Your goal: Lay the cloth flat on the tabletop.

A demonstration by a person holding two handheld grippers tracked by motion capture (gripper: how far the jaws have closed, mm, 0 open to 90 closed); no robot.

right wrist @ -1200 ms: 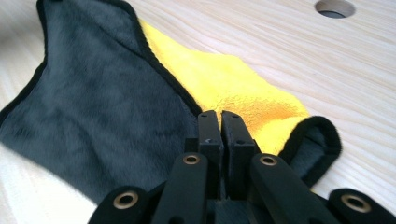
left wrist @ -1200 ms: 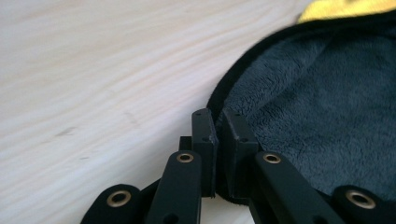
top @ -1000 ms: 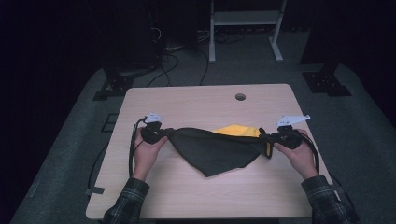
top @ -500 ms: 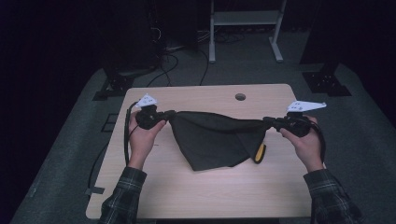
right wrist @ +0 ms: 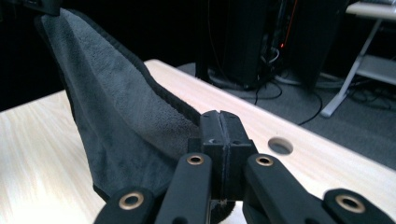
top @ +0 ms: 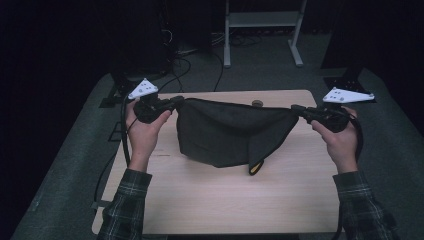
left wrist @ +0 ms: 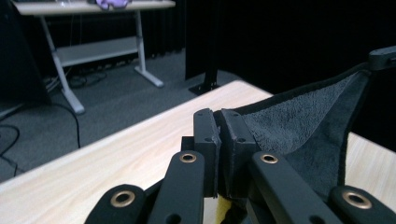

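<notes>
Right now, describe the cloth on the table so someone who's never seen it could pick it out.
Over the pale wooden table, between the left gripper and the right gripper, hangs a dark grey cloth, pinched at each top corner. It is fuzzy like a towel, and a small yellow patch shows at its lowest tip.

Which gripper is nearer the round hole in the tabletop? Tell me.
Right. The right gripper grips the dark cloth just right of the hole; the left gripper grips it well off to the hole's left.
</notes>
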